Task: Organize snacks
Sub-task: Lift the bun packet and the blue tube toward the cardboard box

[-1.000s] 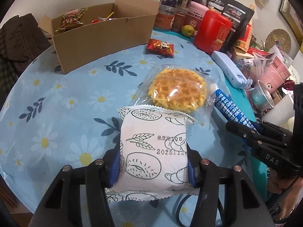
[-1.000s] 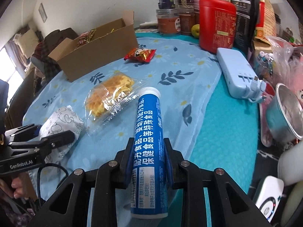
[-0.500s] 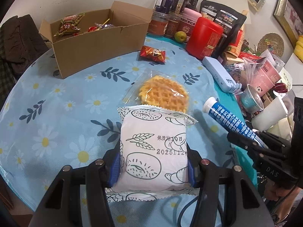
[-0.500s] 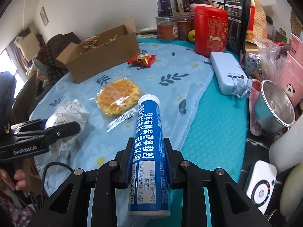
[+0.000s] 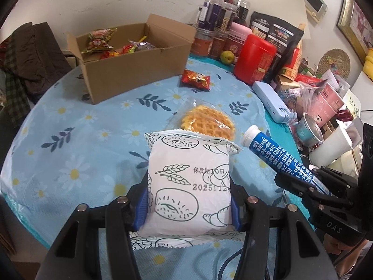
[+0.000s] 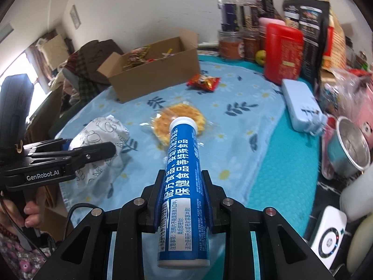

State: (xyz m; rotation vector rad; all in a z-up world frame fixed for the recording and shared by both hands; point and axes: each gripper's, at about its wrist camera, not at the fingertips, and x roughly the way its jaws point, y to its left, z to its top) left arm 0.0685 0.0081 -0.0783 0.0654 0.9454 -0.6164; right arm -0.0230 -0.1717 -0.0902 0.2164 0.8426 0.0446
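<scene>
My left gripper [image 5: 188,196] is shut on a white bread packet [image 5: 188,182] printed with pastry drawings, held above the flowered tablecloth [image 5: 70,140]. My right gripper [image 6: 183,186] is shut on a blue tablet tube [image 6: 184,163] with a white cap, which points forward over the table. The left gripper [image 6: 93,150] with its white packet [image 6: 100,135] shows at the left of the right wrist view. A wrapped waffle [image 5: 207,121] and a small red snack packet [image 5: 195,80] lie on the cloth. An open cardboard box [image 5: 130,63] holding several snacks stands behind them.
Jars [image 5: 216,32], a red canister [image 5: 254,60], dark bags [image 5: 275,35] and a green fruit [image 5: 227,57] line the back. A pale blue power strip [image 5: 271,100], a metal cup [image 6: 349,144] and pink clutter crowd the right edge. Dark clothes [image 5: 28,53] lie at the left.
Both grippers have risen and drawn back with the packet and the tube still held. The tube's cap has lifted off the cloth; the waffle and box look farther away.
</scene>
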